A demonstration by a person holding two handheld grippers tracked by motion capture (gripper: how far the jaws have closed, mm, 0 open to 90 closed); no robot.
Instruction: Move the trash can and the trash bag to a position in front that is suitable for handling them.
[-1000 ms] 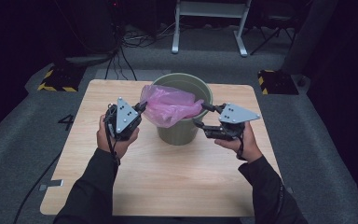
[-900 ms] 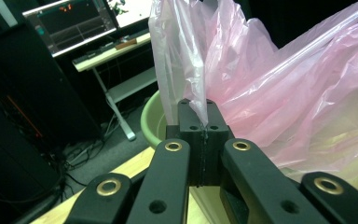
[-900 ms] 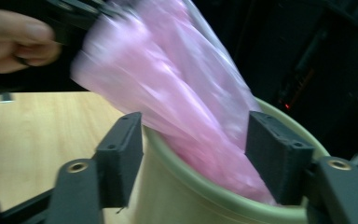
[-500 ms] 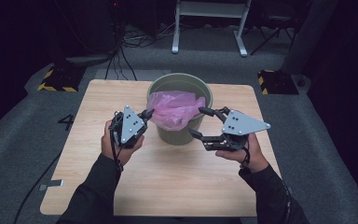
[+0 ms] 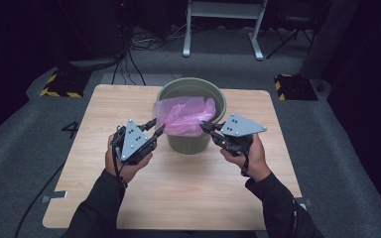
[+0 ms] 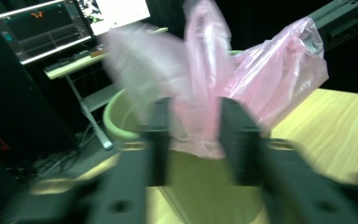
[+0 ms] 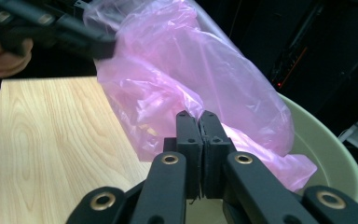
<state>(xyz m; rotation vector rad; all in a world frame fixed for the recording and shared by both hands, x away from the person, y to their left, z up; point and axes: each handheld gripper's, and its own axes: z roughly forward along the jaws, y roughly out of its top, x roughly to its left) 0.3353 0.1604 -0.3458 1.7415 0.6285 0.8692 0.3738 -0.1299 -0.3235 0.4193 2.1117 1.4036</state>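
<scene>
Work in hand: a pink bag (image 5: 184,115) is being fitted into a green bin (image 5: 192,130) as a liner. The bin stands at the far middle of the table (image 5: 188,188).

Right gripper (image 5: 204,127) — jaws are seen pressed together in the right gripper view, with the bag's film (image 7: 186,88) bunched right at the tips; it is judged to be pinching an edge of the bag at the bin's near right rim, though the film between the tips is not clearly visible.

Left gripper (image 5: 155,128) — jaws are parted in the left gripper view, with pink film (image 6: 200,107) standing between and beyond them. Nothing is clamped; the view is blurred, so contact with the film cannot be told.

Bag position: most of it is bunched above and across the near half of the bin's mouth, partly hanging over the near rim. The far rim (image 5: 193,84) is bare, and the bin's inside is seen uncovered there.

Progress, as judged: early to middle. Done — bag brought to the bin, one edge held. Left — the left side to be gripped, the mouth spread open, the body pushed down inside, and the edge folded over the rim all round.
</scene>
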